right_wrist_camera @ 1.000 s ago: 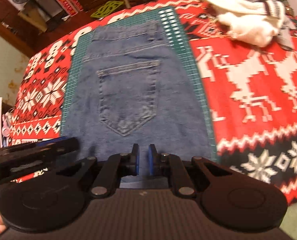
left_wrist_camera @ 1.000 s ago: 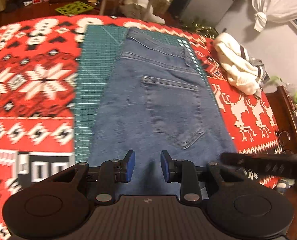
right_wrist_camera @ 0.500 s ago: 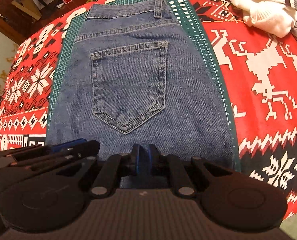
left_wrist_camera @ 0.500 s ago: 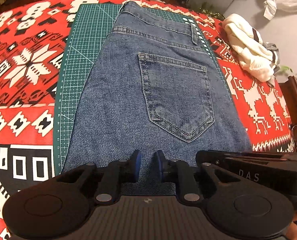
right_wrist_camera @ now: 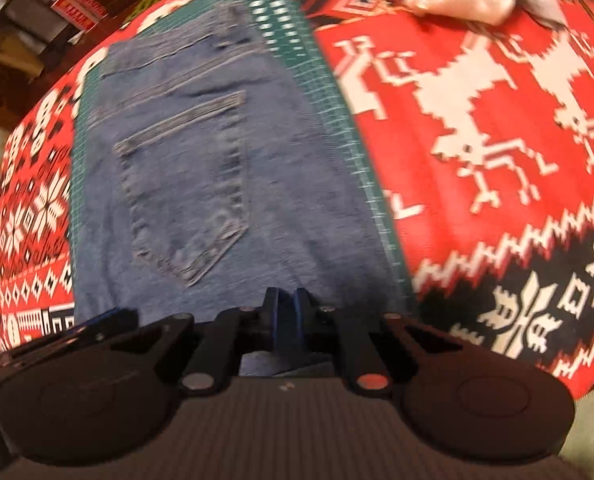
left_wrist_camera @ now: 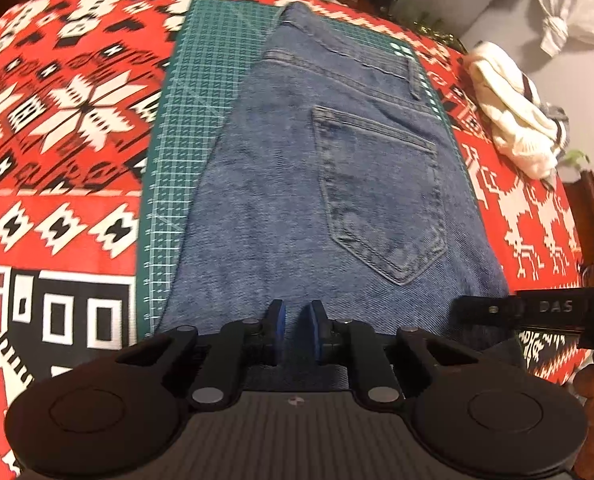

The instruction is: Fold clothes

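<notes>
While both cameras looked down along their fingers, a big red cloth with white snowflakes and white deer point(left_wrist_camera: 69, 120) covered the table from edge to edge. On top of that cloth lay a dark green cutting mat with a white grid point(left_wrist_camera: 193, 120). The mat showed as a wide strip on the left side of the clothes and only a thin strip on the right side.

A pair of blue denim jeans point(left_wrist_camera: 297, 184) lay flat on the green mat, with the back side up. The waistband was at the far end, and one back pocket point(left_wrist_camera: 381, 196) with pale stitching faced up. The near end of the jeans reached right up to both tools.

A crumpled cream-white garment with dark stripes point(left_wrist_camera: 517, 120) sat on the red cloth, far off to the right and well apart from the jeans.

The left hand-held gripper point(left_wrist_camera: 296, 330) was at the near end of the jeans. Its blue pads were close, with a slim gap and denim between them, so I cannot tell if it was pinching the cloth.

The right hand-held gripper point(right_wrist_camera: 285, 318) was also at the near end. Its blue pads were squeezed together on the edge of the jeans. The right-hand picture was blurry.
</notes>
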A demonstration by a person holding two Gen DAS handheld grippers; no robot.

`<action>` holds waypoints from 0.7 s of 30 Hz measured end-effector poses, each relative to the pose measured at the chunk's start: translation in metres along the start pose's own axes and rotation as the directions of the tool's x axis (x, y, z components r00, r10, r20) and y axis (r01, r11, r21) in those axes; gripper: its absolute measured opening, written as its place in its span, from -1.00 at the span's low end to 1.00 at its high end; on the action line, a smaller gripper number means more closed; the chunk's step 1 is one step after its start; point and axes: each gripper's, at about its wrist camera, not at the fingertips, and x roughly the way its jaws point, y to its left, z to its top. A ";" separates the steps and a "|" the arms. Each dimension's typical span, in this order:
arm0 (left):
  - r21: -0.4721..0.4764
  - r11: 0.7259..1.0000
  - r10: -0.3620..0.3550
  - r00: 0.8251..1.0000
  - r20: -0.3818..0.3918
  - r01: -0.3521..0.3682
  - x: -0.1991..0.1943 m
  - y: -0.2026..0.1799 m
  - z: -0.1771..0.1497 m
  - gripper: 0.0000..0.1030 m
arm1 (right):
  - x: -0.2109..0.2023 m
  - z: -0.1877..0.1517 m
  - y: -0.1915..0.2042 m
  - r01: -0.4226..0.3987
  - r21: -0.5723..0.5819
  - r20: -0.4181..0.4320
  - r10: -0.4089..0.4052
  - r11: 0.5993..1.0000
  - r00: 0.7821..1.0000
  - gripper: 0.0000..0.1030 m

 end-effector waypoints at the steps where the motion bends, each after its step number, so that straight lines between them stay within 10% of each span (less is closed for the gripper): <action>1: -0.009 1.000 0.005 1.000 0.001 -0.005 -0.001 0.002 0.000 -0.73 | -0.001 0.002 -0.005 0.000 0.016 -0.004 0.000 1.000 1.000 -0.87; 16: -0.105 0.994 0.010 1.000 0.003 -0.009 -0.012 0.026 0.004 -0.73 | -0.020 -0.001 -0.030 0.095 0.072 -0.011 -0.095 0.993 0.995 -0.87; 21: -0.103 0.989 -0.106 0.993 0.044 0.110 -0.021 0.021 0.004 -0.71 | -0.035 -0.006 -0.014 0.010 0.038 0.040 -0.012 0.999 0.999 -0.73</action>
